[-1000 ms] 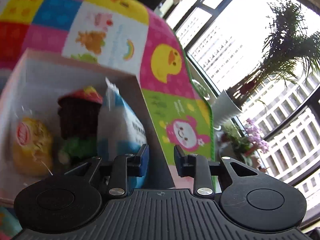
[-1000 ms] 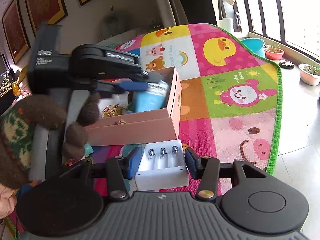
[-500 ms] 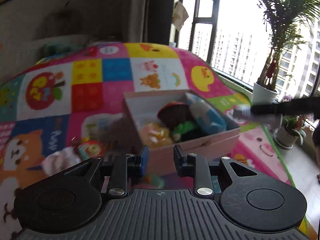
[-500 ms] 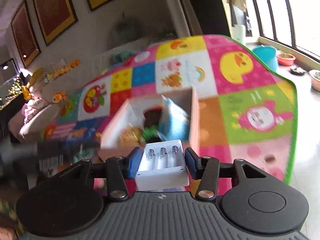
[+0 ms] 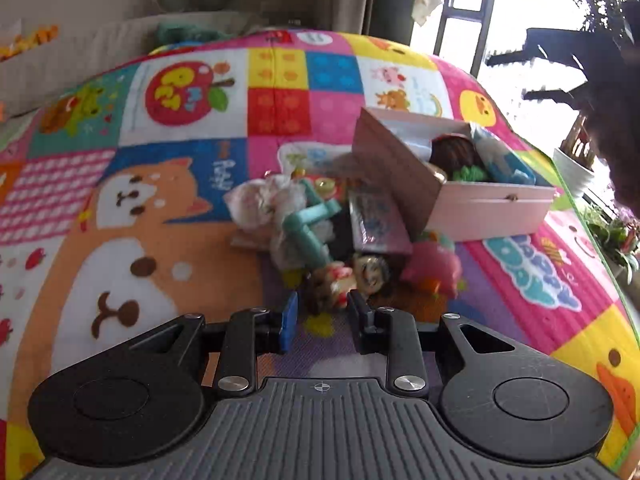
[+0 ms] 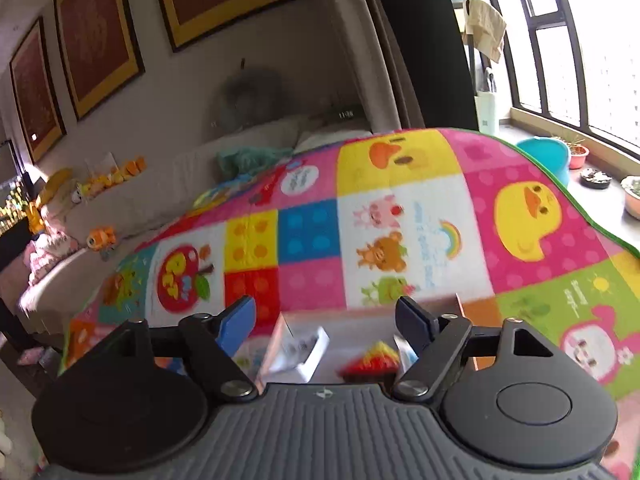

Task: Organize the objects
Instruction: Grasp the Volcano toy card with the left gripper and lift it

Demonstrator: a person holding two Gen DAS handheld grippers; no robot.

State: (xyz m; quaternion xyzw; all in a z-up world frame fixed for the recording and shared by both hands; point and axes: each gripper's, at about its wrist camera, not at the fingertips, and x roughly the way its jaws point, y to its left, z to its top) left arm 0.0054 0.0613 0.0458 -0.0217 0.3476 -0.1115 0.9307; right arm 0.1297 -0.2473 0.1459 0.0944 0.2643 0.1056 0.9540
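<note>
My left gripper (image 5: 322, 316) hangs low over the play mat, its jaws a narrow gap apart with nothing between them. Just ahead of it lies a pile of toys: a small doll figure (image 5: 340, 280), a pink toy (image 5: 432, 268), a teal plastic piece (image 5: 312, 228) and a white bag (image 5: 264, 204). The pink box (image 5: 480, 200) stands behind, to the right, with a brown toy and a blue packet inside. My right gripper (image 6: 326, 316) is above the box with its jaws opening. The white battery holder (image 6: 300, 348) is loose and tilted below them, beside a red-and-yellow toy (image 6: 376, 360).
The colourful play mat (image 5: 120, 200) stretches left of the pile. A sofa with small toys (image 6: 100, 184) runs along the far wall. Plant pots (image 5: 572, 168) and a teal tub (image 6: 548, 156) stand by the window at the right.
My left gripper drew back out of the box and swung over to the toy pile. My right gripper rose over the box, spread its jaws and let go of the battery holder.
</note>
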